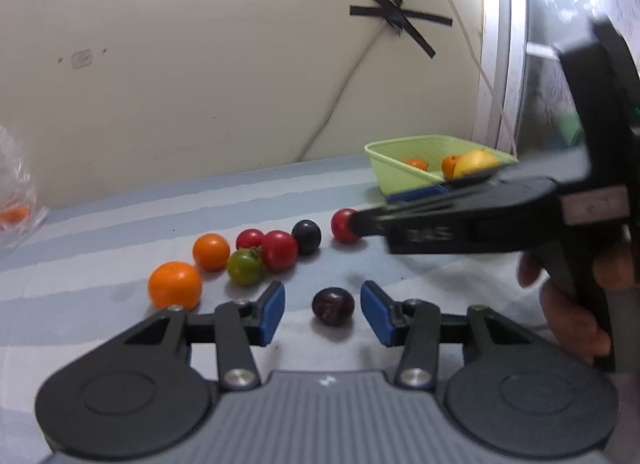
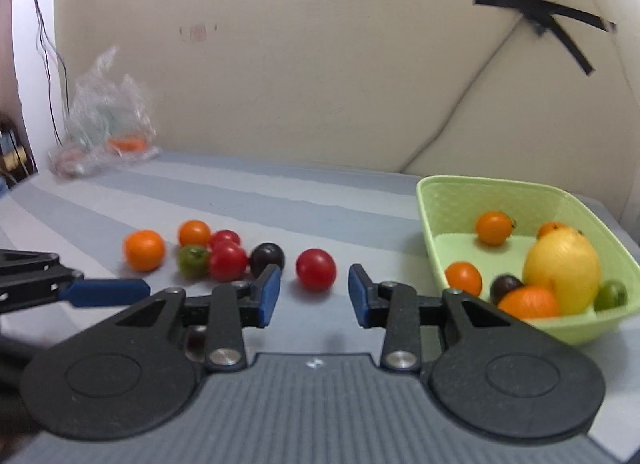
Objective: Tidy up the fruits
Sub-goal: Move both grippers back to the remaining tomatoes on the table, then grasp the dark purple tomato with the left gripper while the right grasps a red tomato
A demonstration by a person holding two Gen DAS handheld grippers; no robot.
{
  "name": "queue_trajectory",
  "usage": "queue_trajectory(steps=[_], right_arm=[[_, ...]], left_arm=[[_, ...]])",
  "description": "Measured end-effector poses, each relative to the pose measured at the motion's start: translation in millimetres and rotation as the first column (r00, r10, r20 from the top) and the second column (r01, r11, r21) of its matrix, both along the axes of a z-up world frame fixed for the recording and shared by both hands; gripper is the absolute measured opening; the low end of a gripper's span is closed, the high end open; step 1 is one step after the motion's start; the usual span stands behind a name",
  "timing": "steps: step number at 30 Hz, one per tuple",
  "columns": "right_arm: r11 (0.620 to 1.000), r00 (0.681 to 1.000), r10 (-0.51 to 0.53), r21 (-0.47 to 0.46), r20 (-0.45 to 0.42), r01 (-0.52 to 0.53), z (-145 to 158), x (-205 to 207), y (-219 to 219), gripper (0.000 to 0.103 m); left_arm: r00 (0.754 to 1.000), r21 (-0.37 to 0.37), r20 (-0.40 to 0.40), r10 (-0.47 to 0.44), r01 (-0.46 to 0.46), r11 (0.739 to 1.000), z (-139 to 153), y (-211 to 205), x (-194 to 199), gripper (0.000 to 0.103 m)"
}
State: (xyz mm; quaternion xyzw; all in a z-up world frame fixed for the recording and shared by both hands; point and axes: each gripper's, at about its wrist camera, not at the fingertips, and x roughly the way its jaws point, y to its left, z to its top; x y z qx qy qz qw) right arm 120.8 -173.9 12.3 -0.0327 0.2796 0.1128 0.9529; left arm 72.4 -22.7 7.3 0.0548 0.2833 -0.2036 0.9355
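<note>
My left gripper (image 1: 322, 311) is open, its blue pads on either side of a dark purple plum (image 1: 333, 306) lying on the striped cloth. My right gripper (image 2: 314, 295) is open, with a red tomato (image 2: 315, 274) just beyond and between its pads; this tomato also shows in the left wrist view (image 1: 344, 225), at the right gripper's tip. A green basket (image 2: 452, 199) at the right holds a lemon (image 2: 562, 277), several oranges, a plum and a green tomato. A cluster of loose fruit lies left: two oranges (image 1: 174, 284), a green tomato (image 1: 244, 266), red tomatoes (image 1: 279, 250) and a dark plum (image 1: 306, 236).
A crumpled clear plastic bag (image 2: 105, 115) with something orange inside sits at the far left by the wall. A cream wall with black tape (image 1: 400, 17) and a cable backs the table. The person's hand (image 1: 576, 304) holds the right gripper at the right.
</note>
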Motion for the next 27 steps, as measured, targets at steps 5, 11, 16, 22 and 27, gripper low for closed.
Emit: queue_trajectory(steps=[5,11,16,22,27], right_arm=[[0.996,0.999,0.035,-0.08,0.003,-0.034,-7.9,17.9,11.7,0.04],[0.994,0.996,0.038,-0.099,-0.082,-0.046,-16.8,37.8,11.8,0.03],[0.997,0.997,0.034,-0.072,-0.069,-0.039,-11.6,8.6,6.1,0.03],[0.999,0.998,0.038,-0.032,-0.044,-0.04,-6.6,-69.6,-2.7,0.03],[0.998,0.998,0.06,0.013,-0.037,-0.059,-12.4,-133.2,-1.1,0.03]], left_arm=[[0.999,0.027,-0.025,0.022,-0.021,0.999,-5.2,-7.3,10.3,0.043],[1.0,0.082,-0.006,-0.015,0.016,0.997,-6.8,-18.8,7.1,0.026],[0.999,0.069,-0.012,-0.03,0.03,0.997,-3.6,-15.6,-5.8,0.026],[0.998,0.043,-0.011,-0.064,0.064,0.997,2.7,-0.9,-55.8,0.026],[0.998,0.001,-0.02,-0.061,0.061,0.998,6.5,13.6,-94.3,0.026]])
